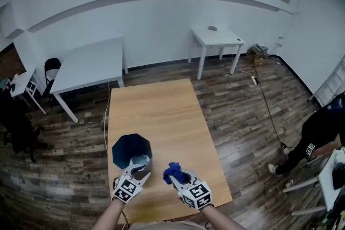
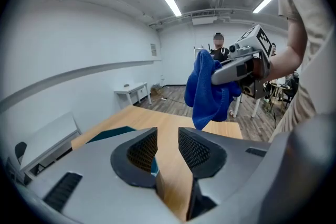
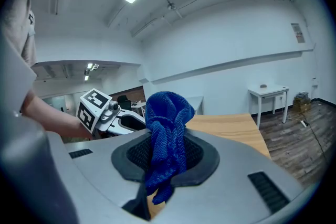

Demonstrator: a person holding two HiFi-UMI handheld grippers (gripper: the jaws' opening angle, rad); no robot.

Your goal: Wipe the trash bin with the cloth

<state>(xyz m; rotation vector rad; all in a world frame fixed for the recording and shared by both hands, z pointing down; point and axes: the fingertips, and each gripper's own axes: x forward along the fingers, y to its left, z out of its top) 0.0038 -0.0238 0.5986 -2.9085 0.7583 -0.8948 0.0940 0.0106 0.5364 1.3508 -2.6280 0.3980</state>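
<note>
Two grippers show low in the head view, at the near end of the wooden table (image 1: pixel 161 110). Which is where?

— The left gripper (image 1: pixel 139 171) is at the near right side of the trash bin (image 1: pixel 131 149). The bin is dark teal and many-sided, and stands upright near the table's left edge. The right gripper (image 1: pixel 180 176) is just beside it to the right, with the blue cloth (image 1: pixel 172 171) bunched at its tip. A strip of bare wood lies between cloth and bin.

— And the left gripper view, what of its tongs?

— They are spread, with the pads pressing on nothing. Bare tabletop shows through the gap, with a sliver of teal by the left pad. More teal shows past the left jaw. Whether that jaw touches the bin I cannot tell. Ahead, the right gripper holds the cloth off the table, and it hangs in a loose fold. A person (image 2: pixel 218 49) stands far back in the room.

— Then the right gripper view?

— Its tongs are pinching the cloth. A twisted bundle rises above the pads and a short tail hangs below them. The left gripper lies beyond at the left, with its marker cube (image 3: pixel 94 104) turned this way. The tabletop runs off to the right, and a white side table (image 3: pixel 268 93) stands by the wall.
</note>
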